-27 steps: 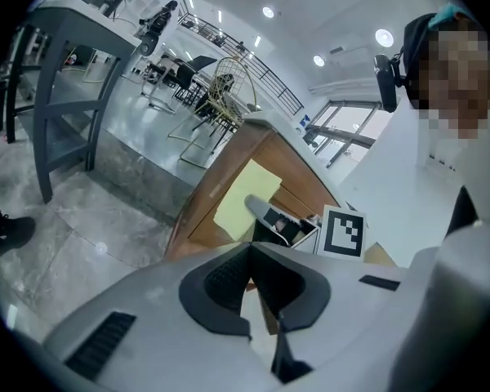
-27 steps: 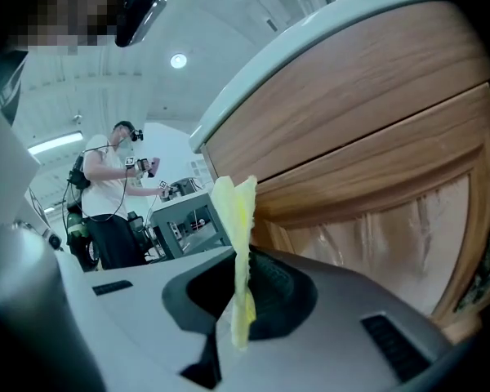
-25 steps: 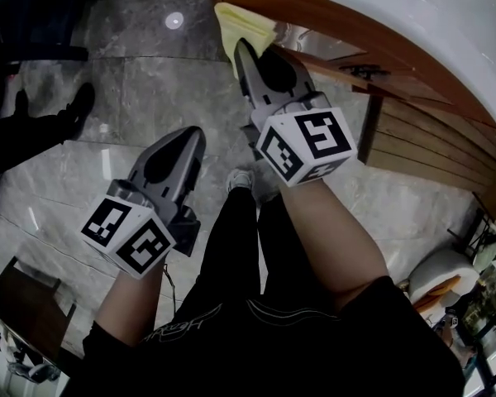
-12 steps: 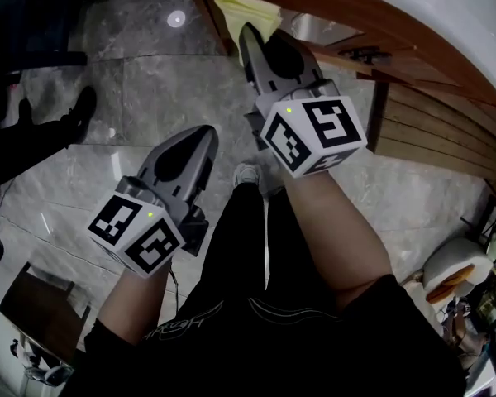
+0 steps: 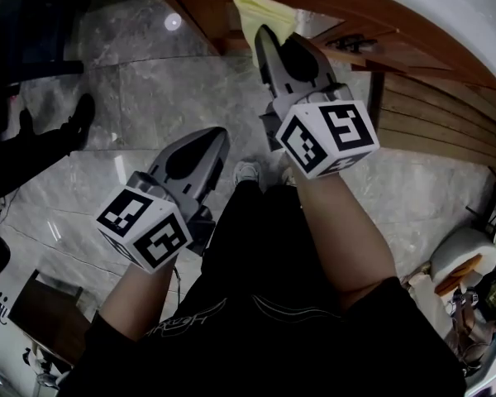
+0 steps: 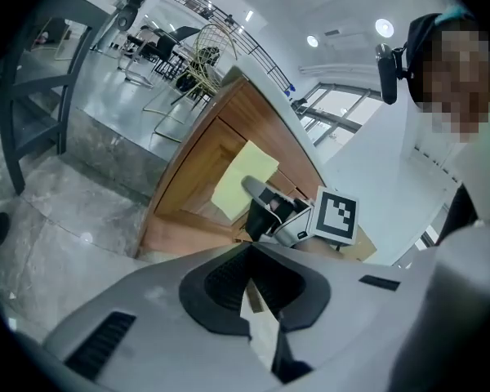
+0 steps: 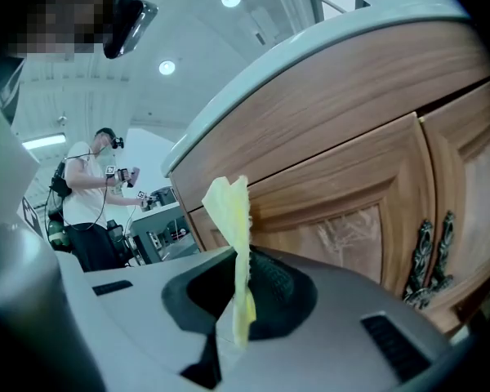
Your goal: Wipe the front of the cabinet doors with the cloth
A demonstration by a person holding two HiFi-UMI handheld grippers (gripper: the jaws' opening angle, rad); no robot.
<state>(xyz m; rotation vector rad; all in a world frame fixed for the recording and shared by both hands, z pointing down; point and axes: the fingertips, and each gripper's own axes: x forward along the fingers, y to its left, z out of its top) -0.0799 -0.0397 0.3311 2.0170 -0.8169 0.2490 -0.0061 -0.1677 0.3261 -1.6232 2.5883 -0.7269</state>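
We grip the thin, limp yellow cloth (image 7: 233,211) by its lower edge, right gripper (image 7: 238,261) clenched on it right at the cabinet door (image 7: 343,207), where it will fold unless pressed flat, while our left gripper (image 6: 250,250) hangs closed and empty, well back from that door.

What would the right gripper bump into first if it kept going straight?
The right gripper and its pinched thin yellow cloth would probably touch the brown wooden cabinet door first, though depth is unclear.
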